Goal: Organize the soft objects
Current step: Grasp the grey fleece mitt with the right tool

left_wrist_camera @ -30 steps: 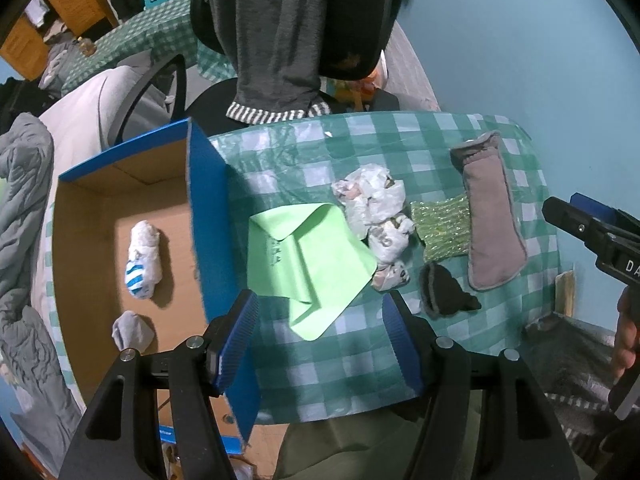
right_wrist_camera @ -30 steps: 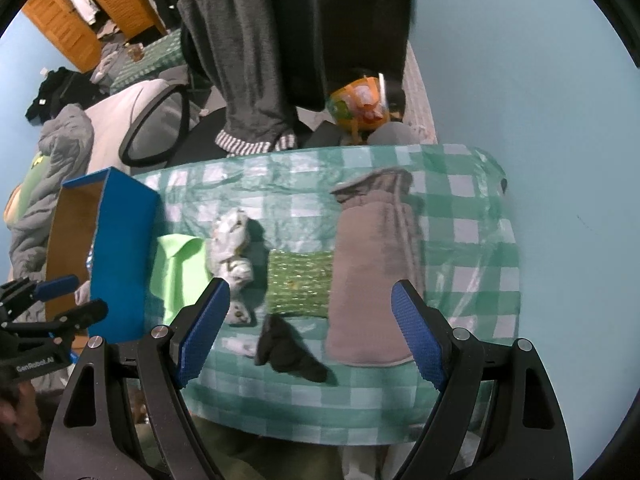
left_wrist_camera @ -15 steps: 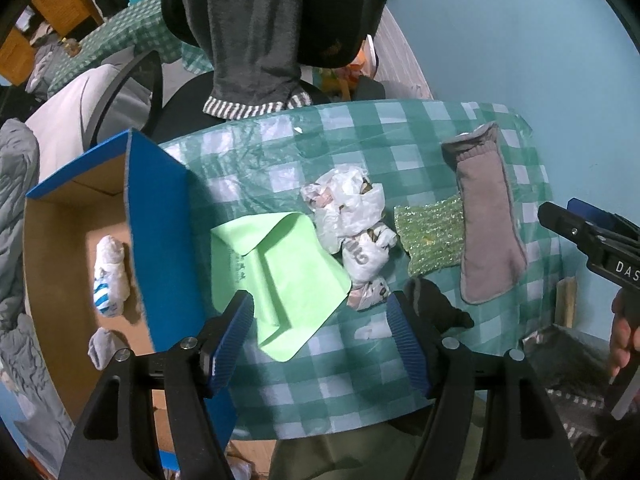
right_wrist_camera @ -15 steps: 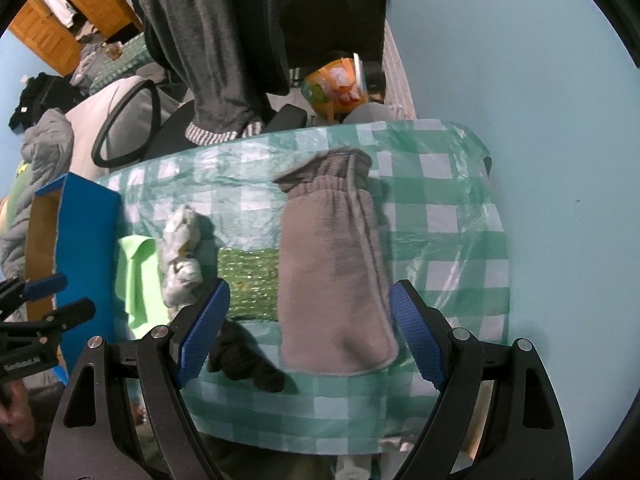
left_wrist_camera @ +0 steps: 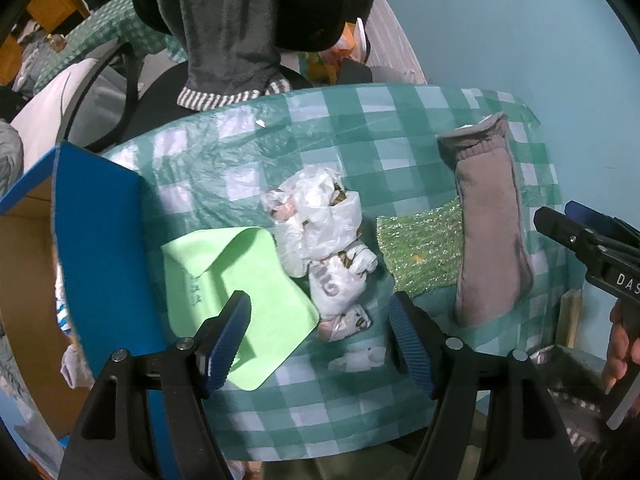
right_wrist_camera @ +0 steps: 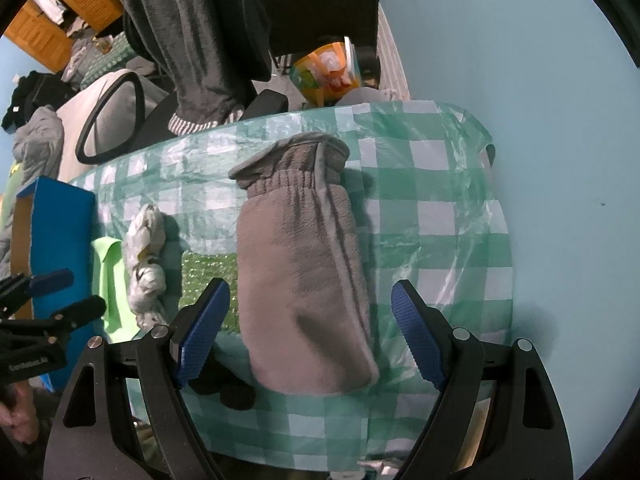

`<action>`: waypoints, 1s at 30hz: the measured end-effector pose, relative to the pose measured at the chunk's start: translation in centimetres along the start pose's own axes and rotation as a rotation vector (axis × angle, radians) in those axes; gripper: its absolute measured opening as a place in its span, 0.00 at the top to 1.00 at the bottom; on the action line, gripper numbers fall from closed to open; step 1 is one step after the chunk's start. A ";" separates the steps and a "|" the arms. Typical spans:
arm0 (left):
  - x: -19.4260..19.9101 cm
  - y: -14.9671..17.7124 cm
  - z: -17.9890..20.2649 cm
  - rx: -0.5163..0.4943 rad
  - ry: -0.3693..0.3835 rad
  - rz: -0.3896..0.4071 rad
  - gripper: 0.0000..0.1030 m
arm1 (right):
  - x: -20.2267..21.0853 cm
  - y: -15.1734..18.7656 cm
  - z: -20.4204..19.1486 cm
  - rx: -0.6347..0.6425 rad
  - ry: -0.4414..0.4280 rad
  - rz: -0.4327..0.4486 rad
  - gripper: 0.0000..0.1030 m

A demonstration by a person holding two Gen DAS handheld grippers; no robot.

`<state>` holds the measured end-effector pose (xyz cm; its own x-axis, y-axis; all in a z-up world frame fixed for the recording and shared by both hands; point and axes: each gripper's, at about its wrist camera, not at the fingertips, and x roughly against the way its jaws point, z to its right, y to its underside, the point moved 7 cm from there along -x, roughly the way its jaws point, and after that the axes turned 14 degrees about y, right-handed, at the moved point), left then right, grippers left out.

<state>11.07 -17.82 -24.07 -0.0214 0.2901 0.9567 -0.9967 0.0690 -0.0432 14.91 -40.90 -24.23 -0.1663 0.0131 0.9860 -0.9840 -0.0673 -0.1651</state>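
Observation:
On the green checked table (left_wrist_camera: 360,120) lie a light green cloth (left_wrist_camera: 232,280), crumpled white plastic bags (left_wrist_camera: 324,248), a glittery green bubble-wrap piece (left_wrist_camera: 424,252) and a grey fleece mitten (left_wrist_camera: 488,232). My left gripper (left_wrist_camera: 320,332) is open above the bags and the cloth's edge. My right gripper (right_wrist_camera: 310,332) is open, straddling the lower end of the grey mitten (right_wrist_camera: 300,280). A black sock (right_wrist_camera: 224,384) lies by its left finger. The right gripper also shows in the left wrist view (left_wrist_camera: 576,232).
A blue cardboard box (left_wrist_camera: 92,248) stands left of the table, with a white and blue sock (left_wrist_camera: 60,312) inside. A chair draped with grey clothing (left_wrist_camera: 232,28) stands behind the table. A light blue wall (right_wrist_camera: 540,100) borders the right side.
Both grippers have moved forward and down toward the table. The left one has shifted right from the box to the bags; the right one has shifted right to centre on the mitten.

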 end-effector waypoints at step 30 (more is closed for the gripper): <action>-6.4 -1.4 -0.9 0.050 -0.040 -0.105 0.29 | -4.6 -0.6 -0.4 0.040 -0.020 -0.064 0.18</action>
<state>12.70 -18.93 -30.40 0.0808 0.2457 0.9660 -0.9963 0.0485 0.0710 16.29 -40.53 -28.66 -0.1010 -0.0010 0.9949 -0.9892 -0.1066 -0.1005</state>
